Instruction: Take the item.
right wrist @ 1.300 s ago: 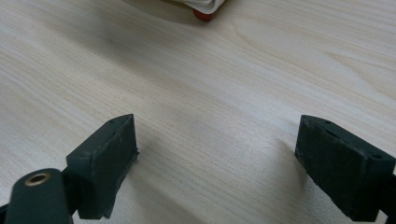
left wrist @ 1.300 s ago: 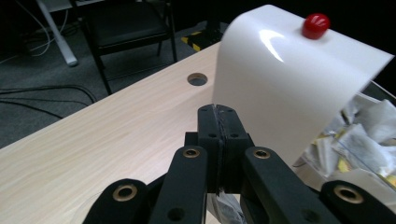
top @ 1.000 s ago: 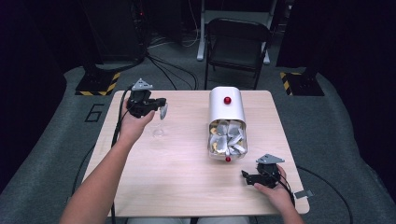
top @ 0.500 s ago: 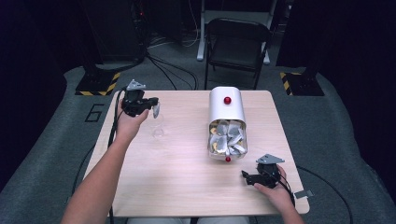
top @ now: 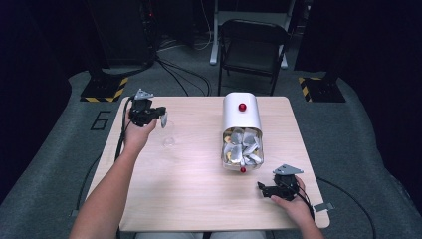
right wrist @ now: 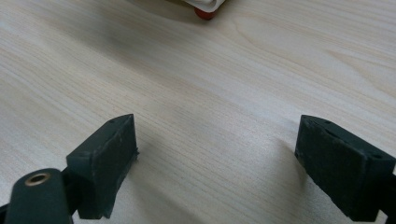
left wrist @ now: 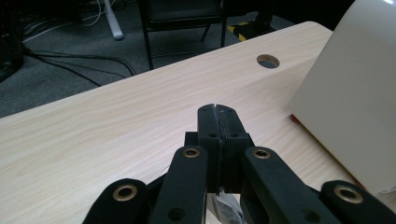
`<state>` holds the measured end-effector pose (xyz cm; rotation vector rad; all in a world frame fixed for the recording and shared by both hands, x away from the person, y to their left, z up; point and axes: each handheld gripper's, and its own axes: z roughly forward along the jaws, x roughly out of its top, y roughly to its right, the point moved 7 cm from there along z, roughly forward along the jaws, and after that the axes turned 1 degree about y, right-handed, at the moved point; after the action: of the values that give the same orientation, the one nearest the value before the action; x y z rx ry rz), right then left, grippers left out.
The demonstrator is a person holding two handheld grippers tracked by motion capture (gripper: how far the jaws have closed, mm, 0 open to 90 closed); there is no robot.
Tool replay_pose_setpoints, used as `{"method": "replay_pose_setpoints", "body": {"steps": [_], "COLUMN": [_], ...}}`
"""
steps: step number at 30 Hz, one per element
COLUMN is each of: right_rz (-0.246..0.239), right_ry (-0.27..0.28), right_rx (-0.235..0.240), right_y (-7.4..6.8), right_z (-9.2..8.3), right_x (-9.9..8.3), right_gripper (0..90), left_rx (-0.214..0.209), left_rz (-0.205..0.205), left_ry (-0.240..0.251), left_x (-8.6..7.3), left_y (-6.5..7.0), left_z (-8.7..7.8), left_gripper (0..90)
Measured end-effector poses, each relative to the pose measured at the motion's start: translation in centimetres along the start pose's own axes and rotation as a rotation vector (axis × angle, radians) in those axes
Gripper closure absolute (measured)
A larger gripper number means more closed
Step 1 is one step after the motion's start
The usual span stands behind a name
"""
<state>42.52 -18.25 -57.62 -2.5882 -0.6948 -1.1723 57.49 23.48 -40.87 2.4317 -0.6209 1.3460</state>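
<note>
Silvery packet (top: 163, 118) hangs clenched in the left claw (top: 160, 115); right claw (right wrist: 219, 163) gapes, released.

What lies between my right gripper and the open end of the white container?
Nothing: the right gripper view shows bare wooden table from the open right gripper to the red knob on the white container.
</note>
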Motion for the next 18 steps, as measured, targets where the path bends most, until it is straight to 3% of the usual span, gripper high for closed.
{"method": "replay_pose_setpoints", "body": {"steps": [18], "right_rz": [0.002], "right_ry": [0.001], "right_rx": [0.0], "right_y": [-0.1], "right_z": [0.0], "right_x": [0.0], "right_gripper": [12.3], "left_rx": [0.021], "left_rz": [-0.039], "left_ry": [-0.009], "left_x": [-2.0], "left_y": [-1.2], "left_z": [1.9], "left_gripper": [89.9]}}
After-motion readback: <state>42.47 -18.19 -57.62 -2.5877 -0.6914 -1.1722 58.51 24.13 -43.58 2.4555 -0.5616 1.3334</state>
